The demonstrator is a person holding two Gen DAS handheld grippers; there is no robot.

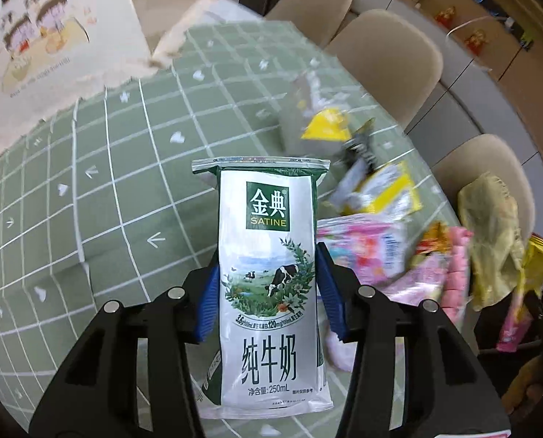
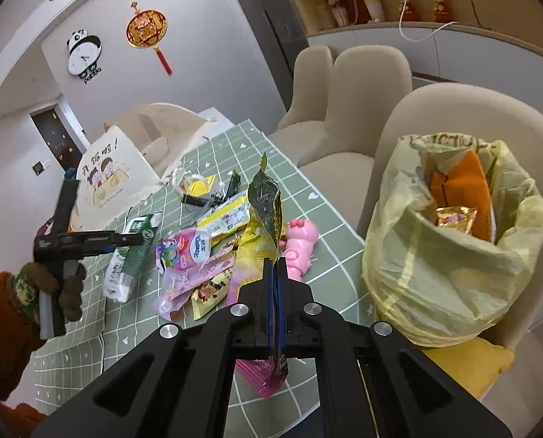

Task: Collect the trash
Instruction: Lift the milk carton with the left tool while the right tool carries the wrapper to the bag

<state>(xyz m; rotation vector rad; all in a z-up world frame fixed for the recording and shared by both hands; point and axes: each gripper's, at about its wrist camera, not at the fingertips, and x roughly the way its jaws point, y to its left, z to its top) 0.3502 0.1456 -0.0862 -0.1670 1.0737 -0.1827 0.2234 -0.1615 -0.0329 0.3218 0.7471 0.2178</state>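
While my left gripper [image 1: 268, 273] pinches the Satine milk carton [image 1: 268, 284] mid-frame, my right gripper [image 2: 276, 273] clamps a snack wrapper [image 2: 266, 197] edge-on (thin hold); it could slip before reaching the yellow trash bag [image 2: 454, 273] at right.

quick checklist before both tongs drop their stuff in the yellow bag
1. Left tongs gripping the silver and green milk carton: ok, blue pads press both its sides.
2. Right tongs gripping the gold foil snack wrapper: ok, closed on it, wrapper standing upright.
3. Pale yellow plastic trash bag open: ok, mouth gapes, orange box inside.
4. Room left in bag: cannot tell, the bottom is hidden.
5. Bag stable on the beige chair: cannot tell, its base is out of sight.
6. Path from wrapper to bag: ok, nothing stands between them in the right wrist view.
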